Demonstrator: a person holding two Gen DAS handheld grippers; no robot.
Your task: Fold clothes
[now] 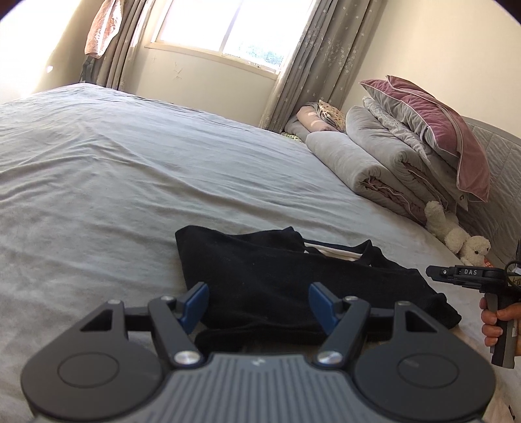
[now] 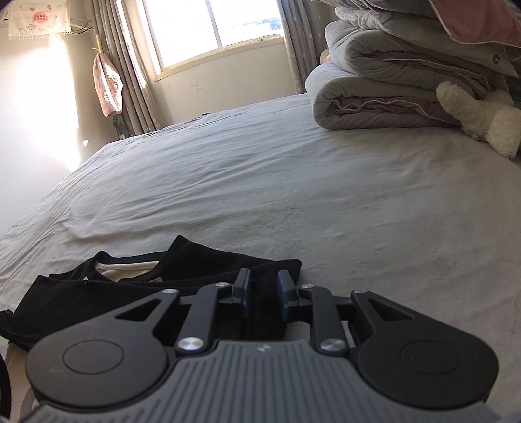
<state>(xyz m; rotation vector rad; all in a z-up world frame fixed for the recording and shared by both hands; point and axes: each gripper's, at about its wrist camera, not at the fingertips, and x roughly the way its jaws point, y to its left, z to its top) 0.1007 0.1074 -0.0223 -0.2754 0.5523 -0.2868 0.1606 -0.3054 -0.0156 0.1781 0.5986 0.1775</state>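
A black garment (image 1: pixel 293 286) lies folded in a rough heap on the grey bed sheet (image 1: pixel 130 169), close to the near edge of the bed, with a strip of pale lining (image 2: pixel 130 271) showing between its dark layers. The left gripper (image 1: pixel 259 301) hovers just over the garment's near side with its blue pads (image 1: pixel 197 301) standing wide apart — nothing is caught between them, only cloth lying beneath. The right gripper (image 2: pixel 263 289) sits at the garment's right end, its jaws narrowly parted; black fabric lies under and between the pads, but a gap shows on either side, so it does not look clamped. In the left wrist view the right gripper's handle is seen at the bed's right edge, held in a hand (image 1: pixel 495 320). Toward the head of the bed — the far right corner — folded grey quilts (image 1: pixel 384 162) are stacked, a mauve pillow (image 1: pixel 436 130) on top, and a white plush toy (image 1: pixel 456 232) beside them. Grey curtains (image 1: pixel 312 65) frame a bright window (image 1: pixel 224 29) beyond the bed's far edge.
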